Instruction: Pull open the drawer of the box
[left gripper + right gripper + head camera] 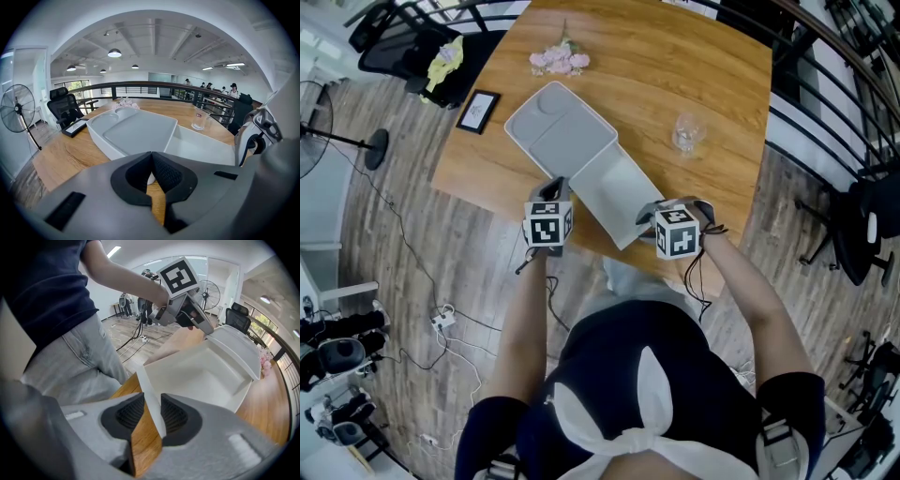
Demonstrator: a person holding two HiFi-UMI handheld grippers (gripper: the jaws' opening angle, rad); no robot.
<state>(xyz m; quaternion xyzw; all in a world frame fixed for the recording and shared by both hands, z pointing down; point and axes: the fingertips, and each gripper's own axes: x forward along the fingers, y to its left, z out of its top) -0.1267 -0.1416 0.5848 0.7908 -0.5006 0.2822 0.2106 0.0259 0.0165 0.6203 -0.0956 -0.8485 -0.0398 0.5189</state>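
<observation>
So the white box [561, 131] sits mid-table [675, 56] with its one shallow drawer [614, 187] already slid out toward the person. The right gripper [153, 404] is pinching the drawer's thin front wall, and the left gripper [151, 157] has its fingers closed on nothing by the box's corner. Also there: one glass [688, 132] with a red label I can't read, one black card [478, 111], and one bunch of pink flowers [560, 61].

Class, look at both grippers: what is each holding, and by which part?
The right gripper clamps the drawer by the top edge of its front wall. The left gripper is shut on nothing.
</observation>
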